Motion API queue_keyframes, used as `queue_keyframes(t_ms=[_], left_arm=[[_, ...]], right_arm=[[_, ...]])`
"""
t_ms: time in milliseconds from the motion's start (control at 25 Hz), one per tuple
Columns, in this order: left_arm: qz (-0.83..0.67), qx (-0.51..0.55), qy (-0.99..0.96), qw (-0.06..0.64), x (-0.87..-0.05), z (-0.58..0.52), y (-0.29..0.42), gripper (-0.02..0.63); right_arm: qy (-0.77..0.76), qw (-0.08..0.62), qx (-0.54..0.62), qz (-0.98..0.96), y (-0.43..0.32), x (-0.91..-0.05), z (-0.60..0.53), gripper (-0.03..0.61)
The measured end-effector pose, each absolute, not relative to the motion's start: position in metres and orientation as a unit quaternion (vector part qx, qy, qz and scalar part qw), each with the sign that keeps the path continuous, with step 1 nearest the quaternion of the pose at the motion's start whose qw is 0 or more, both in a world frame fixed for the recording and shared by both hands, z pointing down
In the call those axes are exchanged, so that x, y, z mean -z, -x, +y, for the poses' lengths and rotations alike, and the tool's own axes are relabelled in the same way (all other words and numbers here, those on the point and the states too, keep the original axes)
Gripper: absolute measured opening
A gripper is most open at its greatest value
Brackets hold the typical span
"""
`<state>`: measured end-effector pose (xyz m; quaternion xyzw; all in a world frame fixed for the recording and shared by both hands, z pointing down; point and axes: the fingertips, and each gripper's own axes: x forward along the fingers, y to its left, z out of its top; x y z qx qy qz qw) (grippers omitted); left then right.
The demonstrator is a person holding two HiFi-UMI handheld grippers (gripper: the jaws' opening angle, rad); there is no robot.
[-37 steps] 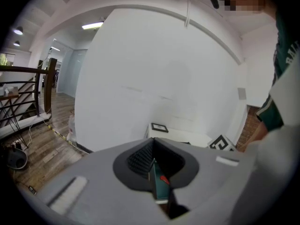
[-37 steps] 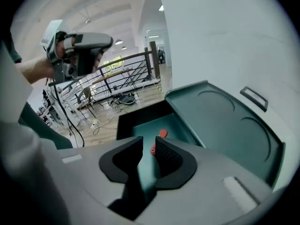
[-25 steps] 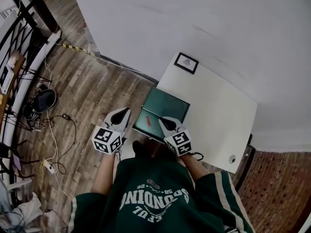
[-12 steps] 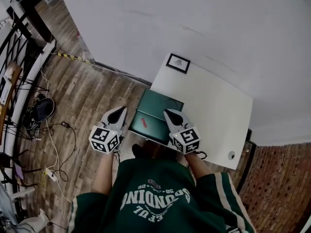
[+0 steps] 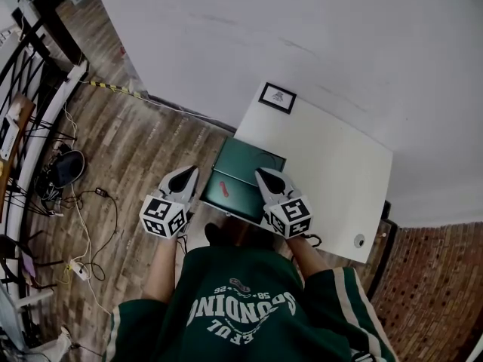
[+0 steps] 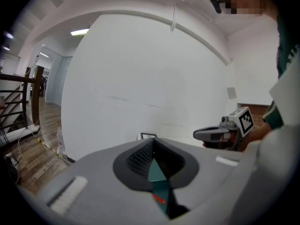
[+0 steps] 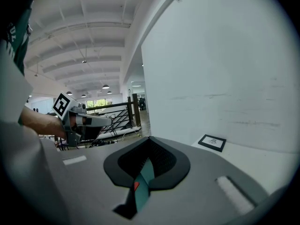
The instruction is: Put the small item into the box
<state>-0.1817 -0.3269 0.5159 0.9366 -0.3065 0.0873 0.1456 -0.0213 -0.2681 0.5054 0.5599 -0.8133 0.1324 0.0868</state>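
item (image 5: 223,188): red, lies in green box (image 5: 253,164) at table (image 5: 332,172) edge | left gripper (image 5: 188,174): clenched, empty, beside box | right gripper (image 5: 265,177): clenched, empty, over box's near side | progress: placing looks done; 0 items left, only backing off remains

The head camera looks steeply down onto the green box (image 5: 243,172) and white table (image 5: 332,164). Cameras on the left gripper (image 5: 187,175) and right gripper (image 5: 266,178) peer close along their jaws toward the wall (image 5: 302,21), both catching that box.
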Motion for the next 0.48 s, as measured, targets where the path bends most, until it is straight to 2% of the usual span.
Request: queue_keyframes(t_ms=[480], left_arm=[[-0.309,-0.087,-0.935,0.148,-0.5201,-0.3214,0.1859,0.051]], right_arm=[[-0.557,0.084,-0.134,-0.815,0.0278,-0.5089,-0.2642,0.002]])
